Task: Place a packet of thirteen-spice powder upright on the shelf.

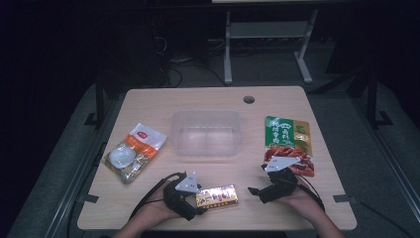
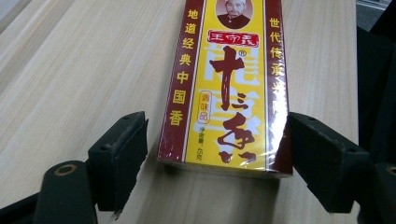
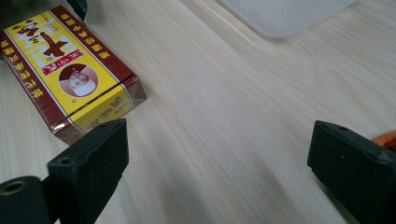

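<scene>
The red-and-yellow spice box (image 1: 217, 196) lies flat on the table (image 1: 148, 104) near its front edge, and the left tongs (image 1: 194, 201) straddle the box's near end, jaws spread wider than the box. In the left gripper view the box (image 2: 227, 88) sits between the two black jaws, the right jaw about touching the wrapped edge and the left one a clear gap away, so nothing is clamped yet. The risk, as I judge it, is an off-centre close: the right jaw would meet the box first and push it sideways across the smooth wood, or twist it, before the left jaw arrives. The glossy film wrap could also let the box slip out if only the very end is pinched. The left hand (image 1: 153, 212) lies low over the table with the tongs pointing toward the person's right, along the box's length. The right tongs (image 1: 258, 191) also stand wide open and hold nothing; the right hand (image 1: 302, 201) rests near the front edge, aimed toward the box, whose far end shows beside one jaw (image 3: 70, 65). Farther back are a clear plastic container (image 1: 205, 133), a white-and-orange food pouch (image 1: 133, 151) and a green-and-red snack pouch (image 1: 288, 141).
</scene>
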Motion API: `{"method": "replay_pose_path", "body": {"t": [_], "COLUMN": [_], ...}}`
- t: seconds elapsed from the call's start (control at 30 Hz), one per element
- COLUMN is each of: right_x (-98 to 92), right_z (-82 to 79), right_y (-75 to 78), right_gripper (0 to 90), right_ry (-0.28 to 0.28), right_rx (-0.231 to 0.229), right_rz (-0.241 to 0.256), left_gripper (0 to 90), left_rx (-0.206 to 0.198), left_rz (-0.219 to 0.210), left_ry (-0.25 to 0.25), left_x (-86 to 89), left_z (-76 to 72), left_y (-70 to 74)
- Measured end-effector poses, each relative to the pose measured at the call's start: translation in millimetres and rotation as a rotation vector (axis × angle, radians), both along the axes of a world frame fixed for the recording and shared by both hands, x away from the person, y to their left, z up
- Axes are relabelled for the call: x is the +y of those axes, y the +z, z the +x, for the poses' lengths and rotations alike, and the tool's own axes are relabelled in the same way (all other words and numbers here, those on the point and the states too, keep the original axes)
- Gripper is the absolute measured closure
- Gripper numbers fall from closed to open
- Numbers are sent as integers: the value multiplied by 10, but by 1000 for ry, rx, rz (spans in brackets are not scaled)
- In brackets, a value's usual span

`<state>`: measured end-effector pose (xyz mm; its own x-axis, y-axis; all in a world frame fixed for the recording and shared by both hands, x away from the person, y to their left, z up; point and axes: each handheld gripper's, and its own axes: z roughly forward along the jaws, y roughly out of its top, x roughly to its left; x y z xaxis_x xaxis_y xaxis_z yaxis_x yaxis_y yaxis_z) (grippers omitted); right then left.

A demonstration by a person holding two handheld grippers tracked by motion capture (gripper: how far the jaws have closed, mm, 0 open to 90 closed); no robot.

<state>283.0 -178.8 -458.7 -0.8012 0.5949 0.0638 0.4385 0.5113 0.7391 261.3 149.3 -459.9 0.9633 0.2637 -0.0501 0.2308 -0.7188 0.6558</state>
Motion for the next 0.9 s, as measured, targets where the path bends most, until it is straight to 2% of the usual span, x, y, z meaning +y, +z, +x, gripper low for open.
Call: {"method": "replay_pose_path", "body": {"t": [0.3,0.5,0.63,0.7,0.8,0.9], "right_x": [3,0,-10,-16,-22,-19], "right_z": [4,-8,-3,0,-4,-8], "right_y": [1,10,39,73,105,104], "right_gripper": [49,49,32,26,26,26], "right_ry": [1,5,13,29,42,59], "right_rx": [1,1,3,22,30,43], "right_rz": [4,8,26,49,63,62], "left_gripper": [279,306,315,318,320,320], "left_rx": [0,-25,-20,-17,-13,13], "left_rz": [10,27,26,26,16,-19], "left_ry": [-19,-27,-24,-25,-21,-6], "left_x": [-45,-73,-73,-68,-43,11], "left_z": [-8,-22,-19,-14,3,34], "left_y": [-26,-31,-28,-26,-12,35]}}
